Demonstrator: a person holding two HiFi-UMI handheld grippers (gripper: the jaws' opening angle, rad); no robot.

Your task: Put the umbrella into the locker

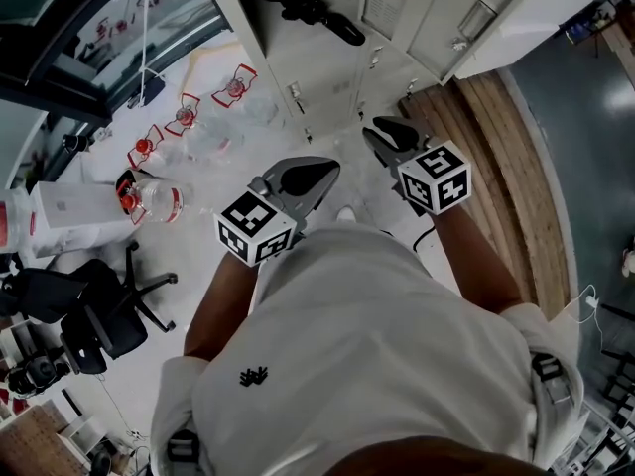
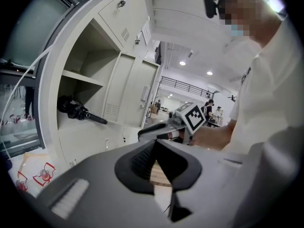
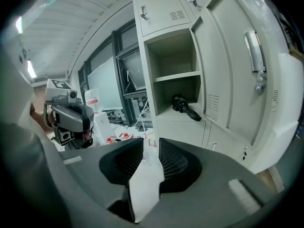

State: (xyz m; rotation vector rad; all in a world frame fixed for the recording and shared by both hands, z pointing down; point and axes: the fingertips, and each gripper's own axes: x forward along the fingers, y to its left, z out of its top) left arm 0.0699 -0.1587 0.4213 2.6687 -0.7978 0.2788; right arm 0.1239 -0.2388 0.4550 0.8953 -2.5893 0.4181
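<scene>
A black folded umbrella [image 1: 317, 13] [image 2: 78, 110] [image 3: 186, 108] lies on the floor of the open locker compartment [image 1: 273, 62] [image 2: 85, 80] [image 3: 173, 77], its handle sticking out past the front edge. Both grippers are held in front of the person's chest, well short of the locker. The tips of my left gripper [image 1: 333, 166] [image 2: 154, 144] meet, and it holds nothing. My right gripper [image 1: 373, 133] [image 3: 151, 144] has a narrow gap between its pads, through which only the floor shows. Each gripper shows in the other's view: the left gripper [image 3: 71, 118] and the right gripper [image 2: 145, 134].
The locker door [image 3: 228, 65] [image 2: 130, 94] stands swung open to the right of the compartment. Several red-labelled water bottles [image 1: 159, 201] and a white box [image 1: 74, 206] lie on the floor at left. A black office chair [image 1: 89, 315] stands behind them. Wood flooring [image 1: 496, 167] runs at right.
</scene>
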